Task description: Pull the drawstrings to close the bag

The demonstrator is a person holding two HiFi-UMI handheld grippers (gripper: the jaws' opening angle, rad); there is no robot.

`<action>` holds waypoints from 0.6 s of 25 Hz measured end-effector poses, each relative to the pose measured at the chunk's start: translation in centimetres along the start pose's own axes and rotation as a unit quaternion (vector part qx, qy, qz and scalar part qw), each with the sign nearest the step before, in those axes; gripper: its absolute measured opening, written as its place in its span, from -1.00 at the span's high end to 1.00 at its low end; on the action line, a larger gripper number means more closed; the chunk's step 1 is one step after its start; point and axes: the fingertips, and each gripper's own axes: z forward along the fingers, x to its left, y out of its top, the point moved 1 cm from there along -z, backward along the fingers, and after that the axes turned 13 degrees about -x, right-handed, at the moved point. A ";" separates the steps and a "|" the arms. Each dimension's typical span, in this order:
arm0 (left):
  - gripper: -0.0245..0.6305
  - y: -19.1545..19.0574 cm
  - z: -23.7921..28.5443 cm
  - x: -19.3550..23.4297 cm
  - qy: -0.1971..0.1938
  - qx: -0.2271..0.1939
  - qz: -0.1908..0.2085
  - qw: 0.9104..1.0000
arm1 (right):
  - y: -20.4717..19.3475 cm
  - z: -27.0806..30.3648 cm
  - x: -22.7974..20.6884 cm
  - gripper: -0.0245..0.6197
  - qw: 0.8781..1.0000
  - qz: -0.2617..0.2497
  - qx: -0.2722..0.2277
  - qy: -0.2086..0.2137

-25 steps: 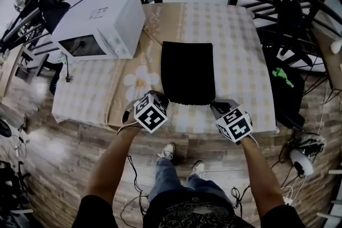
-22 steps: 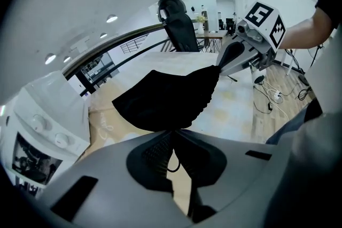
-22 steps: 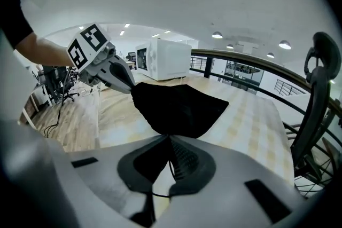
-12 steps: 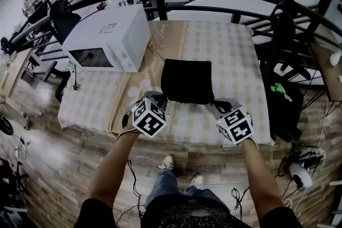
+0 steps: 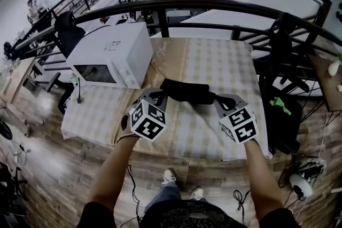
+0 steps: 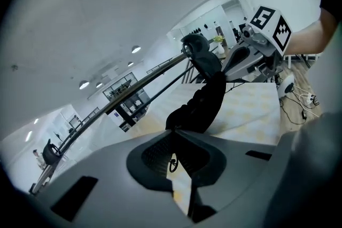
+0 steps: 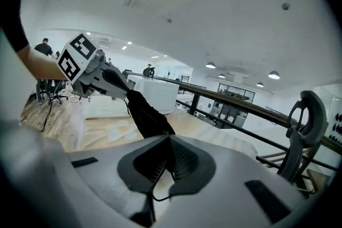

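Holding the black bag strung between your two tools, you have it at the centre of the head view, apparently lifted off the checked surface and just right of the white microwave. Your left tool is clamped narrow on the left drawstring, and your right tool is clamped narrow on the right drawstring. The likeliest trouble from here is a cord sliding out through the pads, since each cord is thin and seems to carry the bag's weight as well as your pull. A sudden tug would probably cause that. Pulling harder on one side could bunch the mouth unevenly or drag the whole bag sideways instead of closing it. With the bag in the air nothing braces it, so it may swing or twist between the tools. The head view gives you both tools and the bag as one dark band, but not the cords or the pads. The left gripper view shows a small loop of cord below its closed pads, with the bag running up toward the other tool. The right gripper view shows the same on its side. No view shows how far the mouth is gathered.
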 end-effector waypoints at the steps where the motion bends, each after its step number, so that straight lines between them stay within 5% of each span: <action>1: 0.82 0.6 0.1 0.6 0.004 -0.007 0.000 1.000 | 0.6 0.2 -0.4 0.86 1.000 -0.003 -0.004 -0.005; 15: 0.82 7.3 0.5 9.4 0.022 -0.120 -0.035 0.992 | 9.7 2.8 -4.6 0.86 0.994 -0.022 -0.056 -0.092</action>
